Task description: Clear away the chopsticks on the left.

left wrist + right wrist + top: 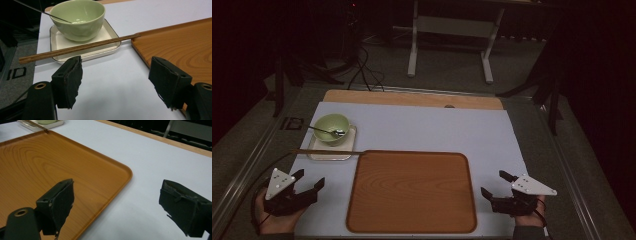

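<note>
Wooden chopsticks [77, 47] bridge plate [58, 40] and tray [175, 45] at the desk's left edge; light, stiff, slippery, best pinched mid-length; left gripper [115, 80] gapes empty.

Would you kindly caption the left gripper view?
Open left claw faces chopsticks lying across a saucer holding a green bowl.

The room is dim, its far side and both edges falling into black. A table [422, 127] with a pale blue-grey top and a wooden strip along its far edge stands on grey floor [447, 70]. Beyond the table stands a white metal frame [451, 30] on two feet; left of that, dark cables [362, 70] trail over the floor.
</note>
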A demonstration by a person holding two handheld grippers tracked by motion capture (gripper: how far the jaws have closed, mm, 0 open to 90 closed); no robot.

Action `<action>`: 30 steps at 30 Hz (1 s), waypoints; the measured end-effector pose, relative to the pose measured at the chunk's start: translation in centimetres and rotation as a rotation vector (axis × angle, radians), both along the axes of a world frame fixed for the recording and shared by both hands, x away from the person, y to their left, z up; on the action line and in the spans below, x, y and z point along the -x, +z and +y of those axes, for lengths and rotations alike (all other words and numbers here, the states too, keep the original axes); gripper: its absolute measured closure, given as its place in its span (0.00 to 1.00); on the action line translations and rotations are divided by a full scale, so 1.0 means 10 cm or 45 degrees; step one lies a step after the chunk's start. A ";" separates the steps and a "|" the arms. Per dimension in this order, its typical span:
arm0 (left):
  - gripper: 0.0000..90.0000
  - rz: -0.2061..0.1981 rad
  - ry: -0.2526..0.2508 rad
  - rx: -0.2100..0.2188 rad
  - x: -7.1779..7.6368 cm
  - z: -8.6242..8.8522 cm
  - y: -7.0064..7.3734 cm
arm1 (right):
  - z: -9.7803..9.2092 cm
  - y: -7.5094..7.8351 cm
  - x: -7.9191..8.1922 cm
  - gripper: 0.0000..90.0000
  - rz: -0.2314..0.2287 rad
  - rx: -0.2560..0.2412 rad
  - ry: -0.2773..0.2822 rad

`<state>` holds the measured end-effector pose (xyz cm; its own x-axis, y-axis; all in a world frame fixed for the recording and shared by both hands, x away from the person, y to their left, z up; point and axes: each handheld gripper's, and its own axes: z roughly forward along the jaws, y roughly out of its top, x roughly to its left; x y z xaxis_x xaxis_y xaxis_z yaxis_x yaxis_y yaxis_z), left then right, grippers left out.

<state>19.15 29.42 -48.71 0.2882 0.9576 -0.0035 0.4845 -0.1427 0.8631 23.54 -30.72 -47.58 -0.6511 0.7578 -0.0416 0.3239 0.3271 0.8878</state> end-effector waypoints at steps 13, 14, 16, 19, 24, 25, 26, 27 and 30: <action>0.31 0.026 -0.004 0.002 -0.06 -0.02 -0.03 | 0.01 0.00 0.00 0.13 -0.003 0.028 -0.009; 0.31 0.028 -0.002 0.006 -0.06 -0.01 -0.03 | 0.02 0.01 0.00 0.13 -0.009 0.038 0.005; 0.32 0.028 -0.003 0.011 -0.06 -0.01 -0.03 | 0.03 0.01 0.00 0.14 -0.012 0.037 0.006; 0.33 0.066 -0.020 0.028 -0.10 0.02 -0.04 | 0.03 0.01 0.00 0.14 -0.012 0.036 0.014; 0.35 0.094 -0.041 0.033 -0.22 0.04 -0.06 | 0.05 0.00 -0.03 0.14 -0.016 0.046 0.028; 0.35 0.094 -0.041 0.033 -0.22 0.04 -0.06 | 0.05 0.00 -0.03 0.14 -0.016 0.046 0.028; 0.35 0.091 -0.046 0.030 -0.24 0.03 -0.06 | 0.05 0.01 -0.03 0.14 -0.017 0.052 0.032; 0.35 0.096 -0.057 0.025 -0.27 0.03 -0.05 | 0.05 0.01 -0.03 0.14 -0.017 0.052 0.032; 0.36 0.097 -0.073 0.000 -0.38 0.03 -0.03 | 0.05 0.01 -0.02 0.14 -0.023 0.054 0.027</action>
<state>22.93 29.73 -49.05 0.3415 0.9395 -0.0278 0.5400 -0.1720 0.8239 23.75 -30.20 -47.45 -0.6661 0.7410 -0.0854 0.3005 0.3714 0.8785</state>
